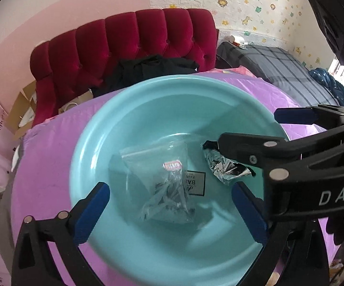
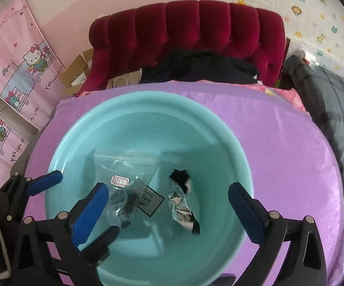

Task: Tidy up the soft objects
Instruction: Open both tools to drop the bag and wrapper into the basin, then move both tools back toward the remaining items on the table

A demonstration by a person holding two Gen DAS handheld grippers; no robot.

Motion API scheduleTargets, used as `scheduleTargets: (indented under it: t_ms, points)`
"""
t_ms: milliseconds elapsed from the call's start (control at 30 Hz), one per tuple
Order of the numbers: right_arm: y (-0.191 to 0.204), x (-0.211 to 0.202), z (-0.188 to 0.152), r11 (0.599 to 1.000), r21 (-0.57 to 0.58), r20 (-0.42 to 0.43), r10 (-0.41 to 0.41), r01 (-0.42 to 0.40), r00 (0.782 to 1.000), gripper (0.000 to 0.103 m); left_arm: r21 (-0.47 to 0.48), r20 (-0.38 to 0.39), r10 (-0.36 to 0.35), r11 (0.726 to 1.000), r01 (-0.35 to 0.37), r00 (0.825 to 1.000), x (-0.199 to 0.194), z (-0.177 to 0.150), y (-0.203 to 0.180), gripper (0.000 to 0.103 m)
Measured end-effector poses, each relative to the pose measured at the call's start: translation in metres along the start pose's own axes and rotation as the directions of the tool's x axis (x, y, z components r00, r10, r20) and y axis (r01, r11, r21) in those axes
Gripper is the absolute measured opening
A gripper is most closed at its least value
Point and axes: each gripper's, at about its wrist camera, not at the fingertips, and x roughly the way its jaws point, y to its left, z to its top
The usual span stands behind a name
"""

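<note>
My left gripper (image 1: 170, 208) is wide open, with nothing between its blue pads. My right gripper (image 2: 168, 211) is wide open too, and it holds nothing. Both hang over the blue basin (image 1: 129, 100) and point down into it.

Right under my left gripper lies the clear bag (image 1: 162, 181). It rests flat on the bottom of the basin, with something dark inside it. Just beside it lies the silver wrapper (image 1: 222, 166), all crumpled up, with black bits at its ends. The two soft things are close but do not touch. A label (image 1: 195, 183) sits on the basin floor between them, and the bag covers part of it.

I think both things are put away now, so the risky part is pulling my hands out. My two grippers are very near each other. If I lift them carelessly they could bump. A pad could also catch the thin bag and drag it back out, because it is so light. If I knock the rim, the basin could slide on the shiny purple cover (image 2: 279, 147) under it.

Farther off, dark clothes (image 2: 195, 68) lie in a heap by the red headboard (image 2: 186, 23). They may be next to tidy, I guess.
</note>
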Motion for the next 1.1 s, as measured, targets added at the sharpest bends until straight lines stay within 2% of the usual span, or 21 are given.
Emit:
scheduleTargets:
  t_ms: [167,533,1100]
  points:
    - [0.002,-0.019,-0.01,0.999,-0.02,0.021,-0.03,0.031,0.999,0.103,-0.002,0.019,0.02,1.0,-0.02,1.0,-0.023,-0.009,-0.002,0.103]
    - [0.006,-0.068,-0.039,0.999,-0.016,0.045,-0.039,0.039,0.998,0.103,-0.014,0.047,0.041,0.999,-0.041,0.998,-0.069,-0.03,-0.012,0.103]
    - [0.014,-0.133,-0.098,0.998,-0.034,0.058,-0.058,0.06,0.997,0.103,-0.027,0.084,0.078,0.997,-0.076,0.993,-0.134,-0.083,-0.018,0.103]
